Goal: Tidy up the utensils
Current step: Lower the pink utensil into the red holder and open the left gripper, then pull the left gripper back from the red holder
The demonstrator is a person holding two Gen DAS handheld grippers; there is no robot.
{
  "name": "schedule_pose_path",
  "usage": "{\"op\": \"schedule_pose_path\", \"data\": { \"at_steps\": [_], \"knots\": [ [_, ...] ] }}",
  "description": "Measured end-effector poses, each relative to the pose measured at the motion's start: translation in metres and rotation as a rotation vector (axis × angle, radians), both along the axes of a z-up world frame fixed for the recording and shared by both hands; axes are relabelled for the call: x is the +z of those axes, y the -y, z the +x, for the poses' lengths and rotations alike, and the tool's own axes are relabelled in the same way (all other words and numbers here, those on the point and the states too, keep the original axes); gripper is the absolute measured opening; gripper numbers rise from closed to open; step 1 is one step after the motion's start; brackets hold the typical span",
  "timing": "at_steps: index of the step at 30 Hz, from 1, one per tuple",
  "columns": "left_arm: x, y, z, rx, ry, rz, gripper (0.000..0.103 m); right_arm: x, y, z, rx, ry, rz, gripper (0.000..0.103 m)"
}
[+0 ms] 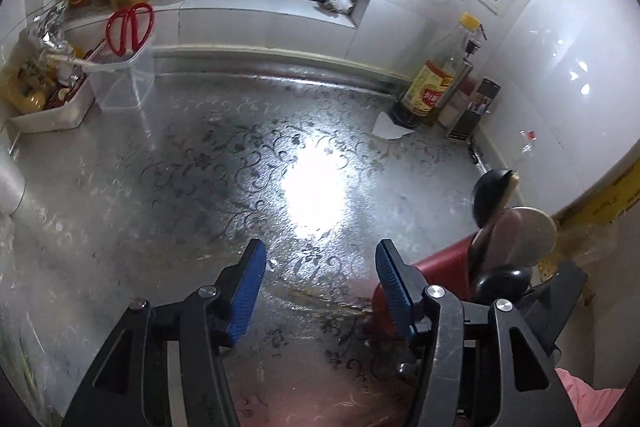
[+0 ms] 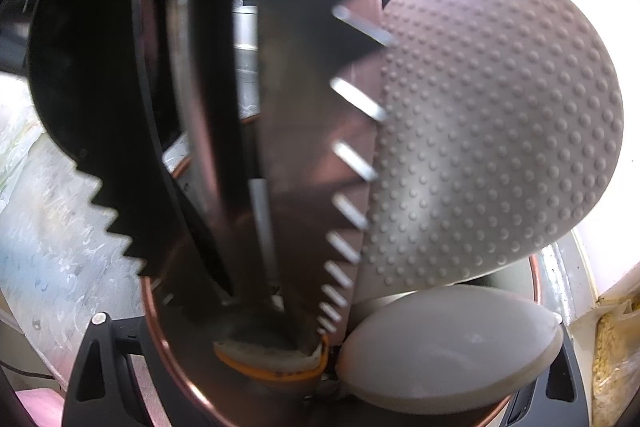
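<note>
Utensils (image 1: 508, 227) stand in our red holder (image 1: 444, 267) at the tabletop's (image 1: 200, 187) right edge. Our left gripper (image 1: 320, 291) has fingers spread, empty. Right gripper (image 2: 320, 387) surrounds the holder; grip unclear. Bottle labels (image 1: 428, 87) are unreadable.

I see a red holder (image 1: 440, 267) standing on the bench, packed with utensils standing upright. Inside it are a black ladle (image 1: 488, 195), a grey dimpled rice paddle (image 2: 500, 131), a saw-toothed spatula (image 2: 304, 147) left of the paddle, and a smooth grey spoon bowl (image 2: 448, 343) below the paddle, at the holder's copper-coloured rim (image 2: 156, 331).
</note>
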State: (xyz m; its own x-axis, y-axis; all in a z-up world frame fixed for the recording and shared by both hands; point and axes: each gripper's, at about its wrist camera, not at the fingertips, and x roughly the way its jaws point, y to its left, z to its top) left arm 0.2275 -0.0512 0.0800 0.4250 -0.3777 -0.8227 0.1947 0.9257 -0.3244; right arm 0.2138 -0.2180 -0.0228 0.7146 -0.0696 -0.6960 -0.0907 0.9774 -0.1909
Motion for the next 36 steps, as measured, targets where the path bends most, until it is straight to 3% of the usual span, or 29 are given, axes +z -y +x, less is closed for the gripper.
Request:
{"op": "schedule_pose_path", "data": {
  "at_steps": [11, 22, 26, 36],
  "knots": [
    [-0.026, -0.029, -0.004, 0.094, -0.037, 0.058, 0.08, 0.001, -0.004, 0.009, -0.023, 0.006, -0.001, 0.095],
    [-0.039, -0.052, -0.007, 0.173, -0.033, 0.093, 0.087, -0.002, -0.009, 0.028, -0.051, 0.008, -0.003, 0.095],
    [-0.048, -0.06, -0.008, 0.205, -0.045, 0.094, 0.095, -0.003, -0.011, 0.033, -0.057, 0.006, -0.003, 0.095],
    [-0.064, -0.078, -0.011, 0.252, -0.069, 0.108, 0.095, 0.0, -0.021, 0.021, -0.085, -0.003, -0.003, 0.095]
  ]
}}
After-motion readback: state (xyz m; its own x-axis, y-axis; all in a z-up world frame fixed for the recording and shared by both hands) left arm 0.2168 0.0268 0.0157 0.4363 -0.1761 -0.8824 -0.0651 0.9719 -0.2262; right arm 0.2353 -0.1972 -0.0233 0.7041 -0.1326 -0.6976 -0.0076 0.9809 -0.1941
